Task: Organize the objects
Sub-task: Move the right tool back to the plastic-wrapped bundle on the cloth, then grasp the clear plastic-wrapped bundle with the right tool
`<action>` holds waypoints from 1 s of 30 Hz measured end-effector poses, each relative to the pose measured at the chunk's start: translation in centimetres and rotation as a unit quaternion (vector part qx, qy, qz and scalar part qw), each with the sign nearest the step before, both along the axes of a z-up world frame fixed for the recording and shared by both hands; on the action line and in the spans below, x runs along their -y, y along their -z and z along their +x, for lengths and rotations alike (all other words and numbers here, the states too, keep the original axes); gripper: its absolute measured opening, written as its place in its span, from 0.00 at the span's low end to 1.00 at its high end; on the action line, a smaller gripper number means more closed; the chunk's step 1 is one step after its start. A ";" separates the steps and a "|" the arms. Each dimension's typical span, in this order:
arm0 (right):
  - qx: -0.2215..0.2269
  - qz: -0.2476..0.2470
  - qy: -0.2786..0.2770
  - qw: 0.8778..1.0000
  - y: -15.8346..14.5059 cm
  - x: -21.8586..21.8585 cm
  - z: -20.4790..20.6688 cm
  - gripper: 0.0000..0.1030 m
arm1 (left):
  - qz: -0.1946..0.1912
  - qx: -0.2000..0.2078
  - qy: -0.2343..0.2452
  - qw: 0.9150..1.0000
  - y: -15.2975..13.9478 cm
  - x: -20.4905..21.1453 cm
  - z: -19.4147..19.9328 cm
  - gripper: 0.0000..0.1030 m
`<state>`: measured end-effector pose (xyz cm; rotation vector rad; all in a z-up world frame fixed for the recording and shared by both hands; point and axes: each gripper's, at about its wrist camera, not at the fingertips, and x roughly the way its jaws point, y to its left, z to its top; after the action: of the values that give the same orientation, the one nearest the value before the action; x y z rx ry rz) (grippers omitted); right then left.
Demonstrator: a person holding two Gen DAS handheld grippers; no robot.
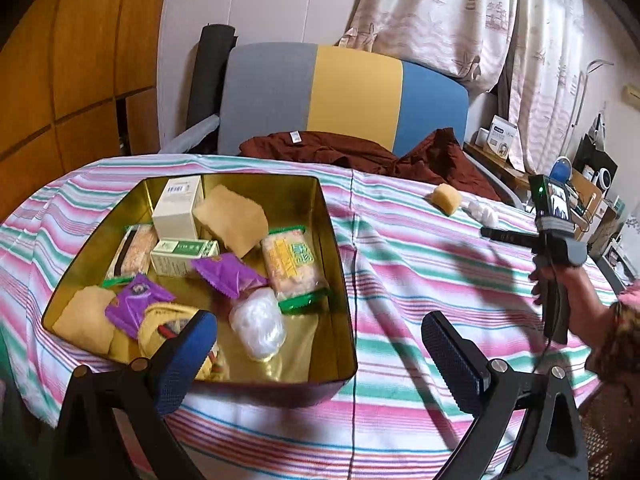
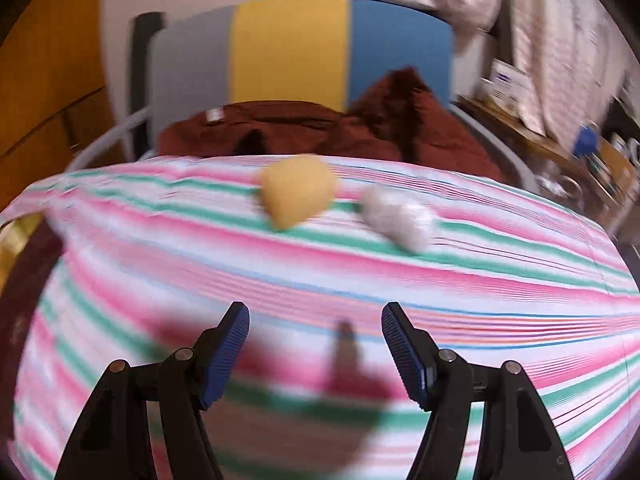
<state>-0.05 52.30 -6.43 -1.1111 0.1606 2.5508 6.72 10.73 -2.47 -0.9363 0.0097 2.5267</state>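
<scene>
A gold tin box [image 1: 340,264] sits on the striped cloth and holds several snack packs, small cartons and a clear wrapped piece [image 1: 258,326]. My left gripper [image 1: 320,340] is open and empty over the box's near right corner. A yellow cake piece [image 2: 298,194] and a white wrapped piece [image 2: 398,216] lie loose near the table's far edge; they also show in the left wrist view as the yellow piece [image 1: 446,198] and the white piece [image 1: 482,210]. My right gripper [image 2: 316,332] is open and empty, short of both. The right wrist view is blurred.
A striped cloth [image 1: 400,272] covers the table. A dark red garment [image 1: 360,152] lies on a grey, yellow and blue chair [image 1: 344,92] behind the table. A cluttered shelf [image 1: 592,188] stands at the right. The right hand-held gripper body [image 1: 554,232] is over the table's right side.
</scene>
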 end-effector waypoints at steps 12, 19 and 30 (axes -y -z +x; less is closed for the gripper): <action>-0.011 -0.008 0.090 0.996 -0.8 -8.6 -3.0 0.69 | 0.005 0.004 0.000 1.000 0.1 0.3 0.1 1.00; -0.024 -0.019 0.091 0.995 -0.8 -9.5 -4.3 0.75 | 0.000 0.011 0.002 1.000 0.2 0.0 0.1 1.00; 0.005 -0.012 0.067 0.998 1.7 -7.9 -7.5 0.77 | -0.009 0.010 -0.001 1.000 0.3 0.1 0.4 1.00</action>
<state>-7.58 60.23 -8.11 -1.0843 0.2561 2.4308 7.11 10.62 -2.73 -0.9681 0.0256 2.5240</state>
